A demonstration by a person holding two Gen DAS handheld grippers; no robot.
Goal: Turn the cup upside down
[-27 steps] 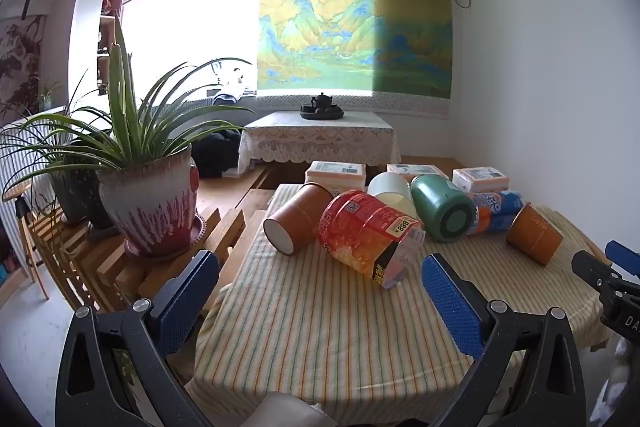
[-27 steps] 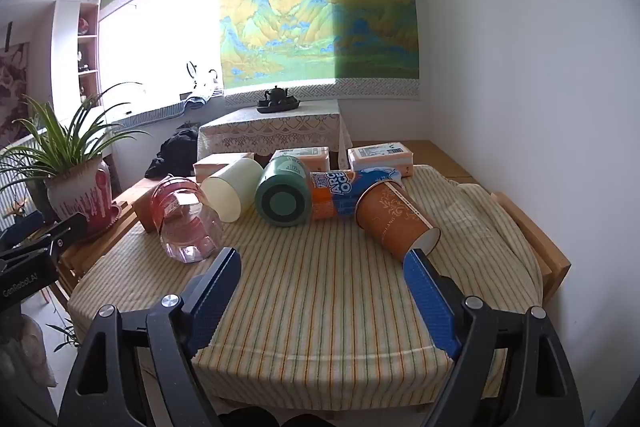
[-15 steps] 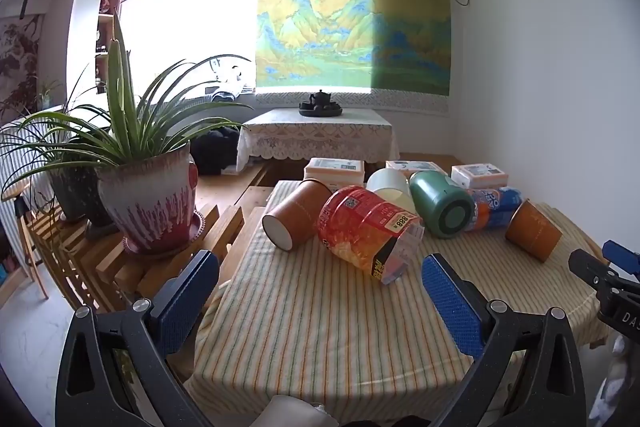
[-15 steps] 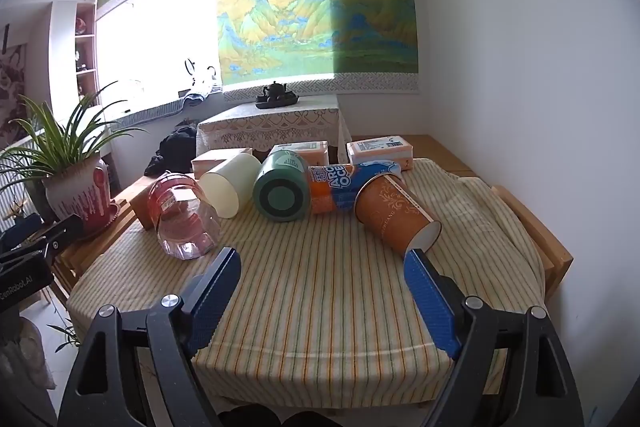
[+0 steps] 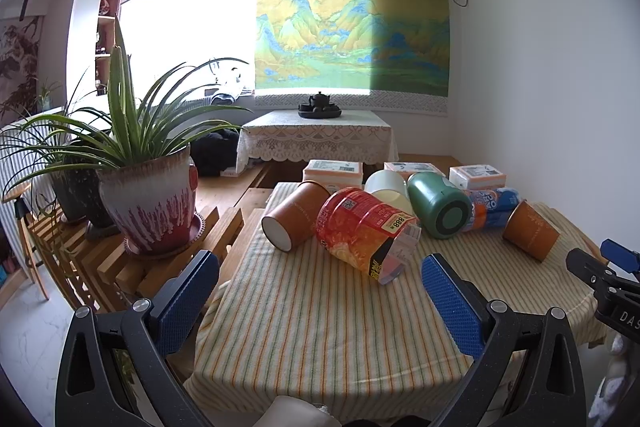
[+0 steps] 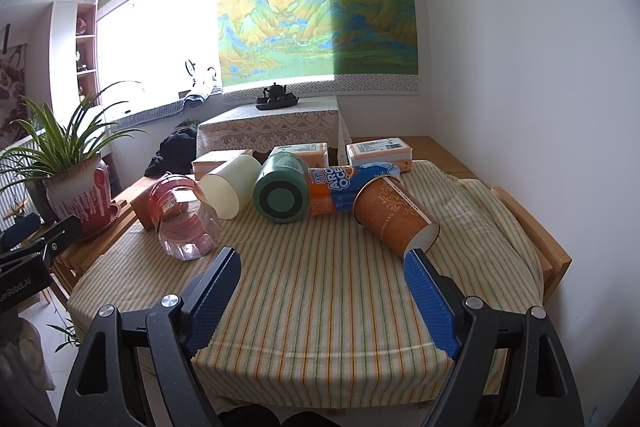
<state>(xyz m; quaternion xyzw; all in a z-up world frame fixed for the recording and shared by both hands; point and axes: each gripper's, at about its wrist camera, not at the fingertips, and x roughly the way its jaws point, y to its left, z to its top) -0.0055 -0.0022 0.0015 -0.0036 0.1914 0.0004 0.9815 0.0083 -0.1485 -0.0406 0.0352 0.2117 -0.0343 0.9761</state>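
Observation:
Several cups lie on their sides in a row on the striped tablecloth (image 6: 320,299). A brown paper cup (image 6: 394,215) lies at the right, its mouth toward me; it also shows in the left wrist view (image 5: 530,231). Another brown paper cup (image 5: 294,221) lies at the left. Between them lie a red-labelled clear plastic cup (image 5: 366,233), a cream cup (image 6: 232,187), a green cup (image 6: 282,193) and an orange-blue cup (image 6: 340,187). My left gripper (image 5: 316,303) is open and empty, short of the red-labelled cup. My right gripper (image 6: 320,291) is open and empty, its right finger near the brown cup's mouth.
Tissue boxes (image 6: 378,151) stand behind the cups. A potted plant (image 5: 152,203) stands on a wooden rack left of the table. A lace-covered side table (image 6: 272,125) with a teapot stands at the back. The white wall lies to the right.
Both grippers have moved slightly closer to the table and the cups. Both stay open. The cups have not moved.

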